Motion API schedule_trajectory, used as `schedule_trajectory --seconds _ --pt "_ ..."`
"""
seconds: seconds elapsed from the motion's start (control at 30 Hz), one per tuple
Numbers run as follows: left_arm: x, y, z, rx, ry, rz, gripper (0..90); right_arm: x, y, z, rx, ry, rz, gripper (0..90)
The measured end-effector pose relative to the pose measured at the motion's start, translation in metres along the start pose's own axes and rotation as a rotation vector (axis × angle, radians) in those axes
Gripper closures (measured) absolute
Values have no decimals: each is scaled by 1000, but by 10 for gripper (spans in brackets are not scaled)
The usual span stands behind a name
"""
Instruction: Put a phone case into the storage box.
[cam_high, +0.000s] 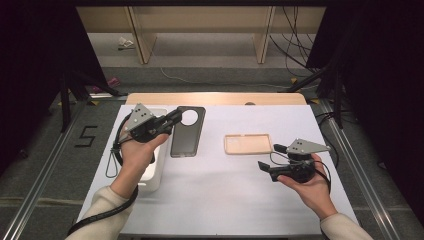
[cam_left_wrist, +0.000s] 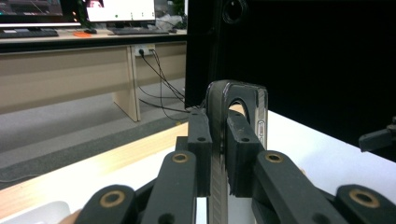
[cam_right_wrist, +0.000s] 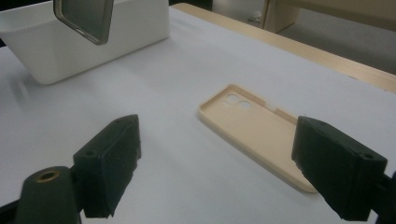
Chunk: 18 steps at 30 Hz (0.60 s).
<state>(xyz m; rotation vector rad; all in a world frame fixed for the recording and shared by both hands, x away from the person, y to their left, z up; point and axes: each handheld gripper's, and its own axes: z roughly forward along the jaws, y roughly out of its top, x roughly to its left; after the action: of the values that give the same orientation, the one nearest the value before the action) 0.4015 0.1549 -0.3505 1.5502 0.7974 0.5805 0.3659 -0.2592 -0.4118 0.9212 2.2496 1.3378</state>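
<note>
A dark, see-through phone case (cam_high: 187, 132) with a large round camera hole hangs tilted just above the white table cover, and my left gripper (cam_high: 176, 118) is shut on its upper left edge. In the left gripper view the case (cam_left_wrist: 238, 100) stands edge-on between the pads of that gripper (cam_left_wrist: 218, 128). A beige phone case (cam_high: 248, 144) lies flat, open side up, right of centre. My right gripper (cam_high: 270, 156) hovers open just in front of it and to its right. The right gripper view shows the beige case (cam_right_wrist: 254, 128) beyond the wide jaws (cam_right_wrist: 224, 163), with nothing between them.
A white rectangular bin (cam_high: 155, 167) stands at the left under my left forearm, and in the right gripper view the bin (cam_right_wrist: 56, 51) sits behind the hanging dark case (cam_right_wrist: 86, 16). The table's wooden far edge (cam_high: 215, 97) borders the white cover.
</note>
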Motion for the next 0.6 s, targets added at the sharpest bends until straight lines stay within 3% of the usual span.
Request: schedule_trajectory --seconds 0.6 --pt "30 24 -20 -69 40 -3 818 -3 -1 0 3 -10 14 165"
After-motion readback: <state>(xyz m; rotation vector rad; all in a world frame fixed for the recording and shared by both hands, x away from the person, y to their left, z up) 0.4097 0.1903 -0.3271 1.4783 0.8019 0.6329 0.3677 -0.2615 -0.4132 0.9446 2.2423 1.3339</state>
